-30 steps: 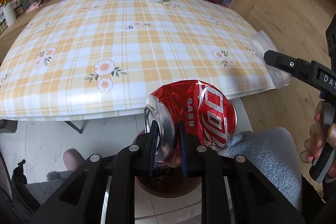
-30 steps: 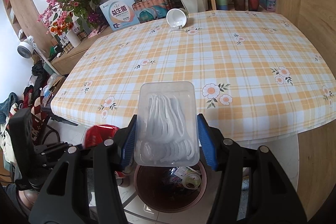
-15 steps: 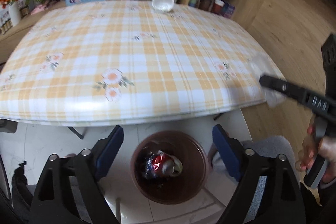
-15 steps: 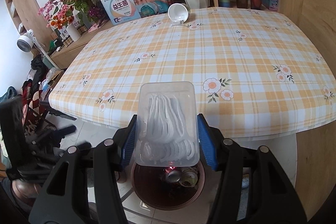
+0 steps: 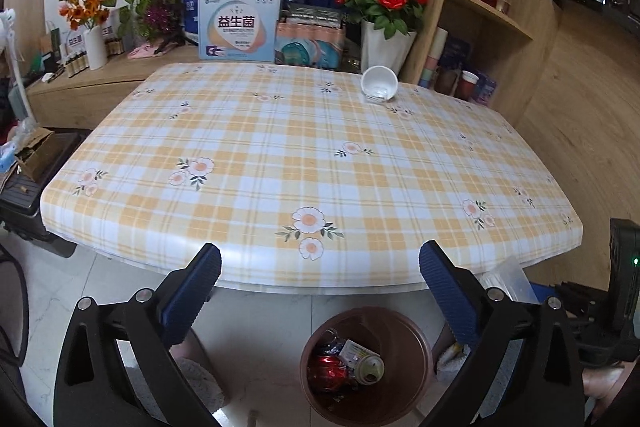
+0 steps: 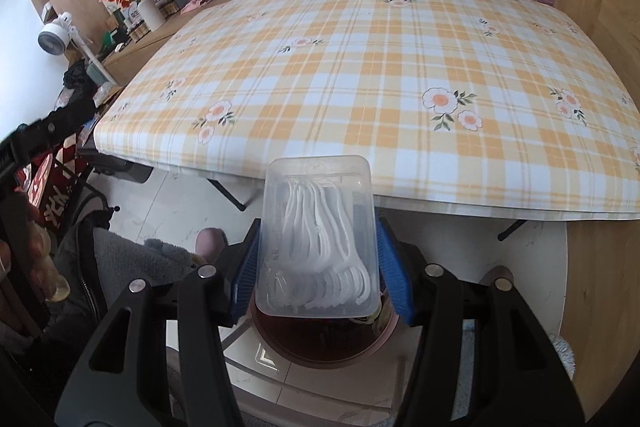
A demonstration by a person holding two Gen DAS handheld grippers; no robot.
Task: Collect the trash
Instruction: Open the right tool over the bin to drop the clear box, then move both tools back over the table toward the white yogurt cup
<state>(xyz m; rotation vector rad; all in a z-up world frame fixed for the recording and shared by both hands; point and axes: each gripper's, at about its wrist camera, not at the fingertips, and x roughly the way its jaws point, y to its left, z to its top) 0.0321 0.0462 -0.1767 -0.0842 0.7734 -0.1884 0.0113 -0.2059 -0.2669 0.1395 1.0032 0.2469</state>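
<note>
My left gripper (image 5: 318, 255) hangs above the brown bin (image 5: 418, 343), its jaws still opening and nothing between them. A crushed red can (image 5: 330, 367) lies inside the bin beside other scraps. My right gripper (image 6: 319, 223) is shut on a clear plastic box of white floss picks (image 6: 316, 187) and holds it just over the bin (image 6: 280, 347), which the box partly hides. That box (image 5: 506, 277) peeks in at the right of the left wrist view. A white cup (image 5: 379, 83) lies on its side at the far edge of the table (image 5: 320, 155).
The checked tablecloth's front edge overhangs the bin. Flower vases (image 5: 384, 47), printed boxes (image 5: 238, 27) and a wooden shelf unit (image 5: 492, 7) stand behind the table. A person's fuzzy grey sleeve (image 6: 120, 255) is at the left on the white tiled floor.
The left gripper opened and let the red can fall into the bin, then rose and tipped up. The right gripper sank with the plastic box until it sat over the bin.
</note>
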